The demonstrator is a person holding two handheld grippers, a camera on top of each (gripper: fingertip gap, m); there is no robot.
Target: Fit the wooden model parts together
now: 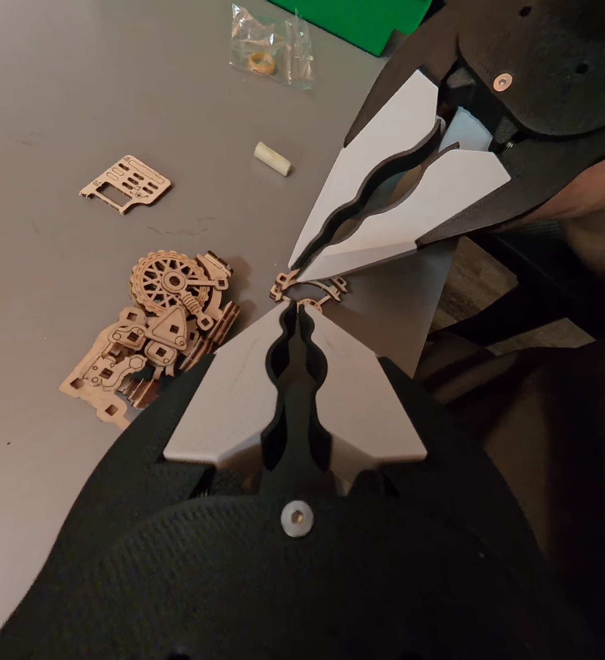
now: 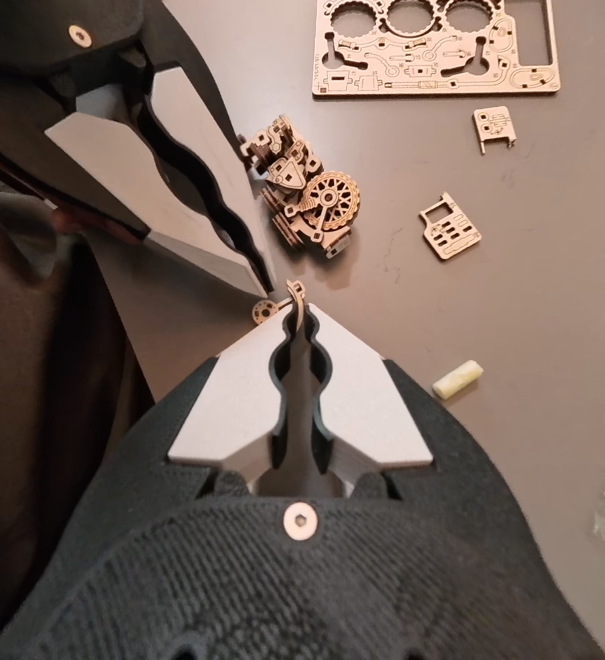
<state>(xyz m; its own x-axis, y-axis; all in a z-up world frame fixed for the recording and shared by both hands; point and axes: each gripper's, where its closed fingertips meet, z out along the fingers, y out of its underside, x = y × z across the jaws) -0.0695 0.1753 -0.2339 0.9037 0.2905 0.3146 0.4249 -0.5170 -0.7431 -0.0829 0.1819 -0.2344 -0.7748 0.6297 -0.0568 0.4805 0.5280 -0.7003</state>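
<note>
Both grippers' fingers [image 1: 315,332] pinch one thin wooden part [image 2: 295,298].

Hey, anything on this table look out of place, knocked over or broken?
Nothing looks broken or spilled. The half-built wooden model lies on its side on the grey table, wheel face up. Loose pieces sit scattered around it: a slotted panel, a pale cylinder and a punched-out parts sheet.

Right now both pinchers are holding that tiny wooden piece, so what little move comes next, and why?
Probably hold it steady and carry it toward the half-built wooden model. The right gripper is shut on the small curved wooden part, and the left gripper pinches its other end. The part hangs above the grey table, apart from the model, so nothing is joined yet.
</note>
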